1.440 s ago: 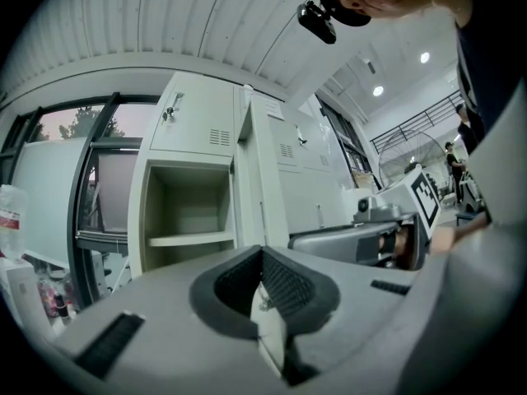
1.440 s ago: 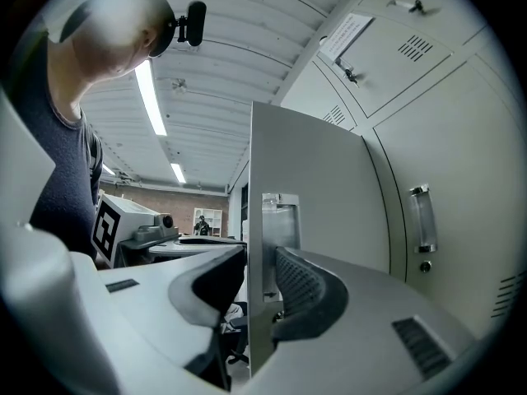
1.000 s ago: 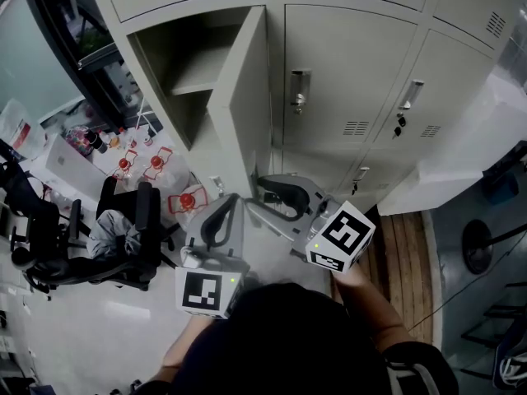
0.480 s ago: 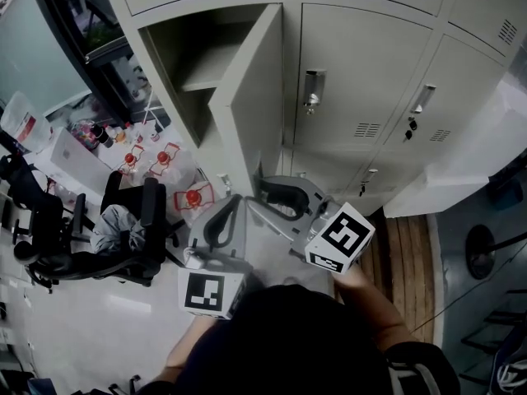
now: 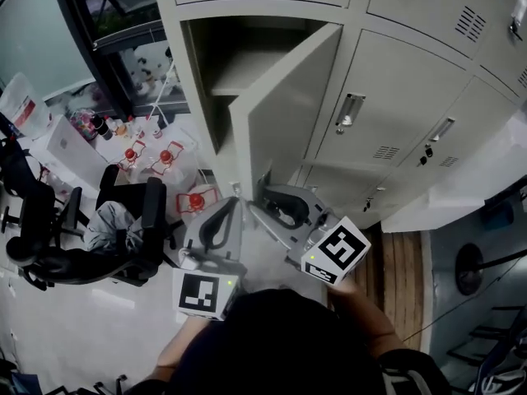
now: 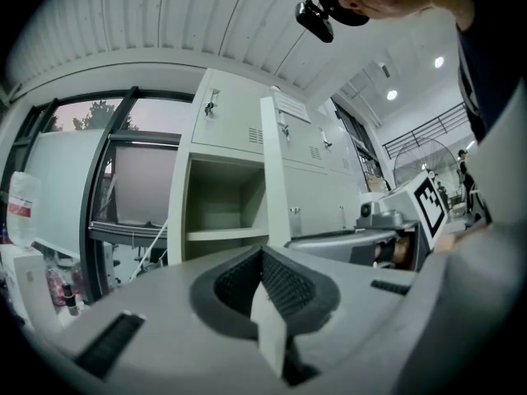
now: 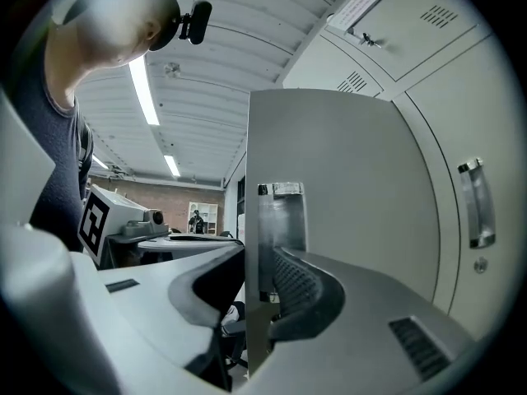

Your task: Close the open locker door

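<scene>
Bright, even light from ceiling strips point(image 7: 146, 81); strong fisheye bending, dark corners, blurred near foreground.

pale grey locker door point(image 5: 288, 113), black-and-white marker cube point(image 5: 335, 249).

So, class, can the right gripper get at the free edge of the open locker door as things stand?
Likely yes: the open locker door has its free edge between the closing jaws of the right gripper; nothing blocks it.
</scene>
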`<action>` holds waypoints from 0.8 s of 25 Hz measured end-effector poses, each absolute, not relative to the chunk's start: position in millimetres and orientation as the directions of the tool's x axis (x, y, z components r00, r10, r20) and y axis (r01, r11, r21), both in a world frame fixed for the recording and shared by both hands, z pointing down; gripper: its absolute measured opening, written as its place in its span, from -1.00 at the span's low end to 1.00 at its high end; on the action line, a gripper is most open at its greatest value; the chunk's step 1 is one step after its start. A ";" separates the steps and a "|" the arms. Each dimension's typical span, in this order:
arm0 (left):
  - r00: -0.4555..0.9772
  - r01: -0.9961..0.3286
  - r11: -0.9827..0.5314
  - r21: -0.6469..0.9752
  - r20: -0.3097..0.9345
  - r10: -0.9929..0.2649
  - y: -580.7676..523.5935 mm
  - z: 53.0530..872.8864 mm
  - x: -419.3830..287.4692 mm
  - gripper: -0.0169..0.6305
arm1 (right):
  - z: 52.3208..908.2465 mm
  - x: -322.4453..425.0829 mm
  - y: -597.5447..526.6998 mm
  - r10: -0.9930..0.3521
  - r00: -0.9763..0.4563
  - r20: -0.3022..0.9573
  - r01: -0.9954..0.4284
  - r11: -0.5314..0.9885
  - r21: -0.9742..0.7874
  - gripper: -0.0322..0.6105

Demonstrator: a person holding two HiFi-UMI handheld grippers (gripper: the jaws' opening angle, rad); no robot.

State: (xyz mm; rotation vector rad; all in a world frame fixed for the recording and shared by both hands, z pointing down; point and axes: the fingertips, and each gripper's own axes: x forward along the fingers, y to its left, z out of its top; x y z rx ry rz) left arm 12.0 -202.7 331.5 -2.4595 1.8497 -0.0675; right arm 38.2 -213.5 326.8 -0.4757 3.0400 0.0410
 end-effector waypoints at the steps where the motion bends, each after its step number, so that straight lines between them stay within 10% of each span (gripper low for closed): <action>1: 0.276 -0.959 -0.275 -0.074 -0.005 -0.961 -205.5 330.8 3.4 -0.95 | 326.7 31.9 -215.9 -0.311 -0.948 -0.067 -0.312 0.950 0.014 -0.55; 20: 0.465 -0.884 -0.458 -0.099 -0.068 -0.883 -250.6 321.9 -81.3 -0.95 | 322.4 -39.8 -262.7 -0.526 -0.846 -0.092 -0.529 0.848 0.016 -0.57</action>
